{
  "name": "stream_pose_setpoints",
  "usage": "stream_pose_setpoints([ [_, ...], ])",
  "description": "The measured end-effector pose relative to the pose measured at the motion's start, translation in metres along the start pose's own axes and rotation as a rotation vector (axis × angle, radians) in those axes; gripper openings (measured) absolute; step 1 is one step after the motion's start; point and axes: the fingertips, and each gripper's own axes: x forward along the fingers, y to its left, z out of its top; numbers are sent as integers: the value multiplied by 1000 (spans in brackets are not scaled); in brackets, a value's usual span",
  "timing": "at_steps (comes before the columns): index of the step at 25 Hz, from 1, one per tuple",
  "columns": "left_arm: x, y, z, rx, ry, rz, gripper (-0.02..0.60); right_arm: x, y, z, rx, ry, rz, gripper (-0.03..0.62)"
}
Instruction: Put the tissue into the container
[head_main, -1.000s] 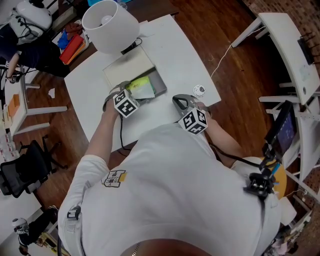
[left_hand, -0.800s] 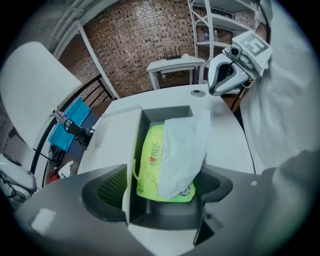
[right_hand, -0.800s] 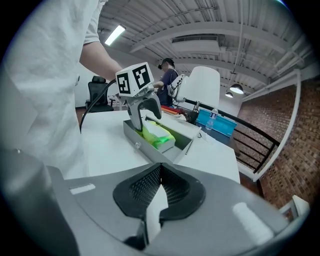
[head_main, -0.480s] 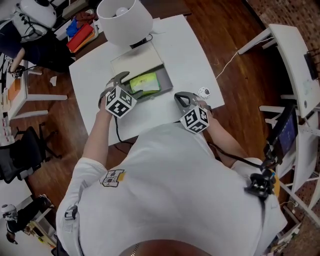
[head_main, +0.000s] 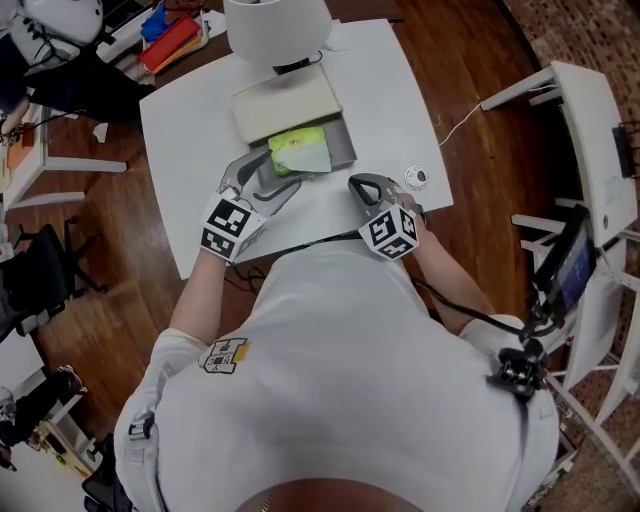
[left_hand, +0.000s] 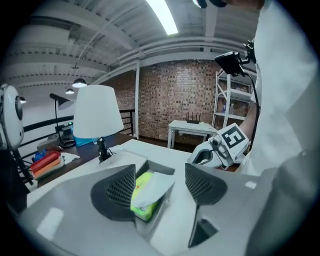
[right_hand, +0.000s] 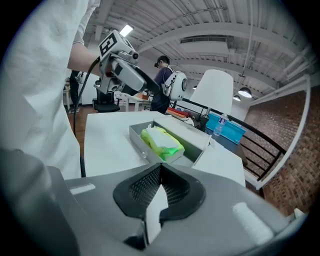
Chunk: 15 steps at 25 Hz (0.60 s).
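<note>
The tissue pack (head_main: 298, 150), green with a white sheet on top, lies inside the grey open container (head_main: 342, 148) on the white table. My left gripper (head_main: 268, 176) sits just in front of the container. Its jaws are apart and closing, with nothing pressed between them. In the left gripper view the tissue pack (left_hand: 148, 194) shows beyond the left gripper (left_hand: 160, 172), resting in the container (left_hand: 159, 167). My right gripper (head_main: 357, 184) rests shut and empty to the container's right. From the right gripper (right_hand: 160, 172) the pack (right_hand: 161, 141) and container (right_hand: 137, 134) are ahead.
A white lamp (head_main: 277, 25) stands behind the container on the table (head_main: 190, 140). A small round white item (head_main: 414, 177) on a cable lies near the table's right edge. Wooden floor surrounds the table; a white desk (head_main: 590, 130) stands at the right.
My left gripper has drawn back from the container toward the table's near edge, leaving the tissue pack inside. The right gripper has stayed in place.
</note>
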Motion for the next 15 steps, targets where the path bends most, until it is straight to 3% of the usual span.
stream_pose_setpoints([
  [9, -2, -53, -87, -119, 68, -60, 208, -4, 38, 0, -18, 40, 32, 1],
  [13, 0, -68, -114, -143, 81, -41, 116, -6, 48, -1, -30, 38, 43, 1],
  [15, 2, -75, -126, -153, 91, -9, 38, -7, 53, -3, -37, 31, 54, 2],
])
